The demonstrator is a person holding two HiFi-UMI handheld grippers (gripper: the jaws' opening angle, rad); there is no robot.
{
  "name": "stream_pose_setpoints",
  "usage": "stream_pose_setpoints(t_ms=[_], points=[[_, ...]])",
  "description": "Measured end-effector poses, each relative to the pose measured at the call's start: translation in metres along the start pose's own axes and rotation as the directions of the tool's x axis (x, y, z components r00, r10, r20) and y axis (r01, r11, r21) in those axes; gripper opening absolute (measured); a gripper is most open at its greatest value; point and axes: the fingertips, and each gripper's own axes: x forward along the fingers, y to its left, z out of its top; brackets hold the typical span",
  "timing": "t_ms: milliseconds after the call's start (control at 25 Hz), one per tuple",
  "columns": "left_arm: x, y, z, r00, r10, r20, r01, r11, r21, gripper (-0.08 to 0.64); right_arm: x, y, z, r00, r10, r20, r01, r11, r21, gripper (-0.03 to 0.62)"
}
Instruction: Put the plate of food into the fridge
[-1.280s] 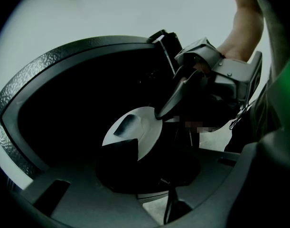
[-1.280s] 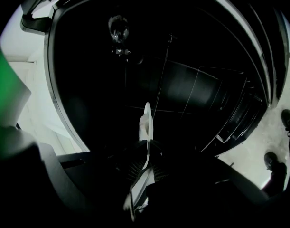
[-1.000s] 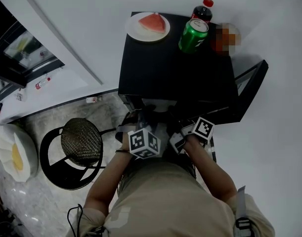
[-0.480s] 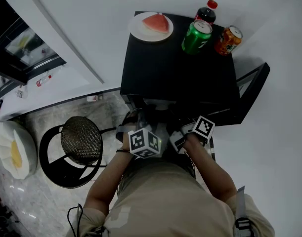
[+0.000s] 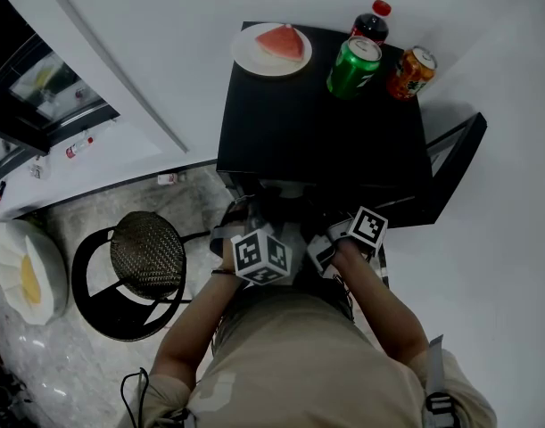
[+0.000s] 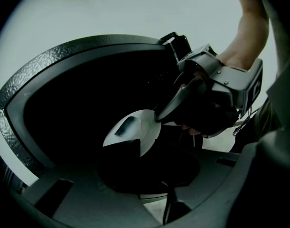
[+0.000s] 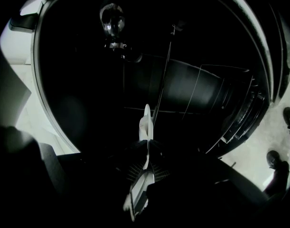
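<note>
The plate (image 5: 270, 50) with its watermelon slice (image 5: 281, 41) is sitting on the back left corner of the fridge (image 5: 321, 123) top, well apart from both grippers. The fridge door (image 5: 455, 163) is standing open to the right. The left gripper (image 5: 243, 221) is hovering low at the fridge front. Its jaws are partly apart and have just been closing, with nothing discernible between them. The right gripper (image 7: 145, 127) is facing the dark interior, jaws together.

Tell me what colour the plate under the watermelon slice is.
White. The plate shows best in the head view.
</note>
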Motion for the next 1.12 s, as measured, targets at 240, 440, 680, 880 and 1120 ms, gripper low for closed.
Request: stream_pose_setpoints(t_ms=[240, 440, 680, 880, 1120], points=[[0.001, 0.002, 0.001, 1.0, 0.004, -0.004, -0.004, 1.0, -0.007, 0.104, 0.001, 0.001, 0.0, 1.0, 0.004, -0.01, -0.004, 1.0, -0.009, 0.029], [0.005, 0.005, 0.004, 1.0, 0.007, 0.003, -0.007, 1.0, -0.009, 0.101, 0.001, 0.003, -0.004, 0.999, 0.007, -0.034, -0.008, 0.999, -0.04, 0.029], [0.007, 0.006, 0.005, 1.0, 0.008, 0.005, -0.008, 1.0, -0.011, 0.101, 0.002, 0.002, -0.002, 0.999, 0.001, -0.035, -0.003, 0.999, -0.043, 0.029], [0.01, 0.008, 0.006, 1.0, 0.014, 0.006, -0.014, 1.0, -0.014, 0.1, 0.003, 0.002, -0.001, 1.0, -0.005, -0.029, 0.004, 0.999, -0.038, 0.029], [0.011, 0.009, 0.007, 1.0, 0.015, 0.006, -0.015, 1.0, -0.013, 0.1, 0.005, 0.004, 0.001, 1.0, 0.0, -0.012, -0.001, 0.999, -0.032, 0.029]])
